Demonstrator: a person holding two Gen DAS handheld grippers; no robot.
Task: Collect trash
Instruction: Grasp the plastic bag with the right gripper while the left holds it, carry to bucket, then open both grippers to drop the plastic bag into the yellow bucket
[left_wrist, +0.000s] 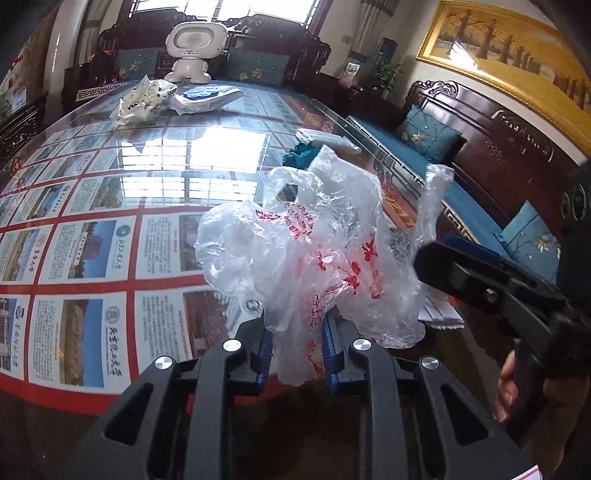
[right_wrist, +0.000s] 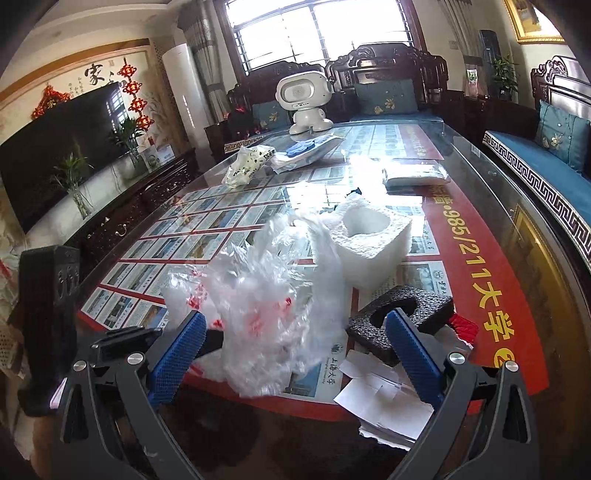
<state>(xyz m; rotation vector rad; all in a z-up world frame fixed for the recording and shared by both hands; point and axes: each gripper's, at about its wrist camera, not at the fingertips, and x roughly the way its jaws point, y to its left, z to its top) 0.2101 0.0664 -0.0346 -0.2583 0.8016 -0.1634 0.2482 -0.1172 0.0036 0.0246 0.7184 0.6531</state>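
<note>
A clear plastic bag (left_wrist: 314, 251) with red print hangs crumpled above the glass-topped table (left_wrist: 110, 206). My left gripper (left_wrist: 297, 354) is shut on the bag's lower part. In the right wrist view the same bag (right_wrist: 266, 314) lies between the wide-open blue fingers (right_wrist: 177, 354) of my right gripper (right_wrist: 295, 354), which holds nothing. The right gripper also shows in the left wrist view (left_wrist: 480, 277), just right of the bag. A white foam block (right_wrist: 369, 243), a black foam piece (right_wrist: 402, 314) and torn white paper (right_wrist: 380, 398) lie on the table near the right gripper.
At the table's far end stand a white robot toy (right_wrist: 304, 99), a crumpled printed bag (right_wrist: 247, 162) and a blue-and-white packet (right_wrist: 306, 151). A folded white packet (right_wrist: 413, 175) lies mid-right. Wooden sofas with blue cushions (right_wrist: 561, 133) run along the right; a TV (right_wrist: 55, 147) is left.
</note>
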